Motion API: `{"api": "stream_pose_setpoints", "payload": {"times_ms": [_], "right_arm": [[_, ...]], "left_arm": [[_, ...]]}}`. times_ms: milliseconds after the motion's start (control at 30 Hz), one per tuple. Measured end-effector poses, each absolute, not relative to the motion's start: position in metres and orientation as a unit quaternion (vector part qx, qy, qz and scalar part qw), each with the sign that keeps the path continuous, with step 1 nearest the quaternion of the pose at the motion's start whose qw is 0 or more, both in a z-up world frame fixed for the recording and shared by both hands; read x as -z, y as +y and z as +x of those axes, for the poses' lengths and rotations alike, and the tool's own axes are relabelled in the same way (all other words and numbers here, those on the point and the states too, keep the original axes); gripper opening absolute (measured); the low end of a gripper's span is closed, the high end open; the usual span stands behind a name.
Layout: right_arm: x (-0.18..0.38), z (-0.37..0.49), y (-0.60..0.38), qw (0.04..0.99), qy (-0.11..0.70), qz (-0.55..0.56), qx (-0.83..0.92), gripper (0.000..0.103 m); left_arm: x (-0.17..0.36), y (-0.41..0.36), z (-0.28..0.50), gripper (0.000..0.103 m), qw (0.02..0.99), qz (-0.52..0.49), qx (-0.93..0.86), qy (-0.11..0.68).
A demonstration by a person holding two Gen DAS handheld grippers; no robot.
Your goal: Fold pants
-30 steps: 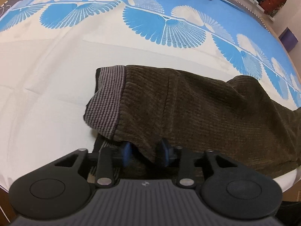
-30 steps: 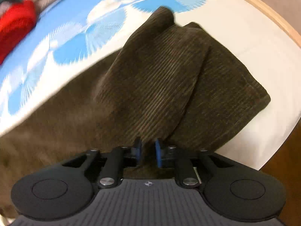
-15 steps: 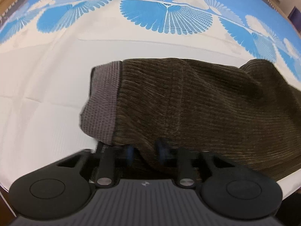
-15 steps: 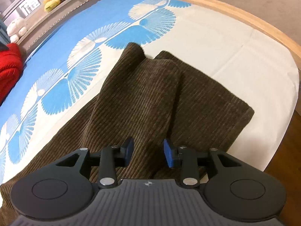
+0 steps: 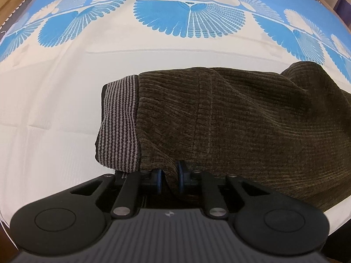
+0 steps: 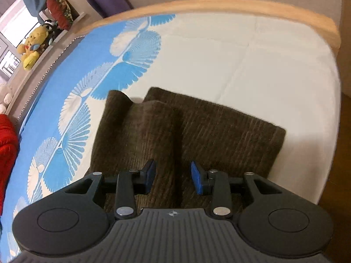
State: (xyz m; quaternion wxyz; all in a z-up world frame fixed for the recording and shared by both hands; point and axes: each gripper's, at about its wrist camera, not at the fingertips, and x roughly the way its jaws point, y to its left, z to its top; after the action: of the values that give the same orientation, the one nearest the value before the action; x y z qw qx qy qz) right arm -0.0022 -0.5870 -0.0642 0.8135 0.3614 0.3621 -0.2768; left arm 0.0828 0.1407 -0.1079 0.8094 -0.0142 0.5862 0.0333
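The bed (image 5: pixel 54 114), spread with a white sheet bordered in blue fans, carries the pants (image 5: pixel 241 120); every position below is given relative to the pants. They lie on the white part of the sheet, near the bed's front edge, apparently doubled leg over leg. The striped grey waistband (image 5: pixel 119 125) forms their left end, and the two leg ends (image 6: pixel 197 127) lie side by side at their right end, one ridged and slightly raised.

Your left claw (image 5: pixel 171 176) sits at the near edge of the pants, just right of the waistband, its blue pads drawn close on a pinch of brown corduroy. Your right claw (image 6: pixel 173 177) hovers over the leg ends with its pads spread wide, gripping nothing.

The step in hand is judged to be settling this first fold. Lower the pinched edge flat before you let go, draw it taut away from the leg ends, and smooth the ridge there so the next fold lies square.
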Motion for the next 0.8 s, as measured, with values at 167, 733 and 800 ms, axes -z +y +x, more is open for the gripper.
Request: {"api": "stream_pose_setpoints", "payload": {"times_ms": [167, 733, 800], "right_arm": [[0.092, 0.012, -0.595, 0.791, 0.401, 0.381, 0.262, 0.038], [0.027, 0.015, -0.559, 0.862, 0.299, 0.343, 0.225, 0.011], [0.004, 0.002, -0.547, 0.872, 0.279, 0.311, 0.253, 0.011]], "left_arm": [[0.109, 0.139, 0.084, 0.016, 0.809, -0.011, -0.031, 0.587], [0.104, 0.134, 0.078, 0.016, 0.813, 0.0, -0.016, 0.582], [0.099, 0.134, 0.073, 0.016, 0.818, 0.007, -0.007, 0.575]]}}
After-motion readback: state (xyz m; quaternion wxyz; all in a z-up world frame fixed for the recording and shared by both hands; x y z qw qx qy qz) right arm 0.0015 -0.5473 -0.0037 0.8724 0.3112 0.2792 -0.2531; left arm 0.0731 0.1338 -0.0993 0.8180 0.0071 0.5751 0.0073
